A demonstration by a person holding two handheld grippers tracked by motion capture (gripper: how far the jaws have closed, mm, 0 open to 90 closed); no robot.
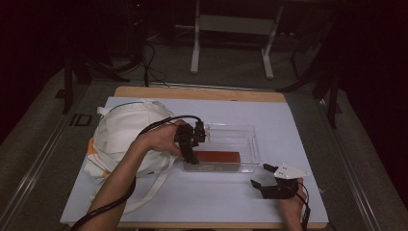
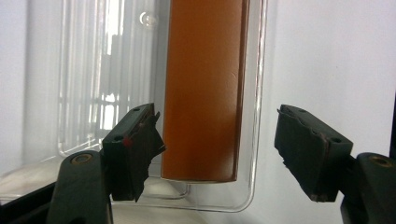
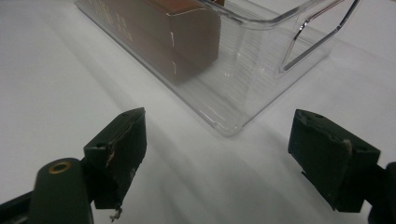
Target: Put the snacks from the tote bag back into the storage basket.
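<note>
1. Lying in a clear plastic tray point(image 1: 250, 144) at the centre of the high view is a long brown box point(image 1: 217, 157), set along the tray's lower wall.
2. At the left end of that box, the left gripper point(image 1: 191, 156) hangs over the tray, carried by the person's left hand point(image 1: 161, 138), which enters from the lower left of the frame.
3. In the left gripper view, its 2 black jaws stand wide apart and released, 1 on each side of the brown box point(image 2: 203, 93); neither pad touches it, and the box's near end sits between them, slightly left of centre.
4. The right gripper point(image 1: 263, 179) rests low on the bench point(image 1: 298, 120) at the lower right of the high view, just below the tray's lower right corner and apart from it.
5. In the right gripper view, its jaws are spread wide with nothing between them but white bench surface; the tray's corner point(image 3: 224, 126) sits just beyond them, with the brown box point(image 3: 159, 37) inside at the upper left.
6. A white cloth bag point(image 1: 127, 132) lies on the bench at the left of the high view, beside the tray.
</note>
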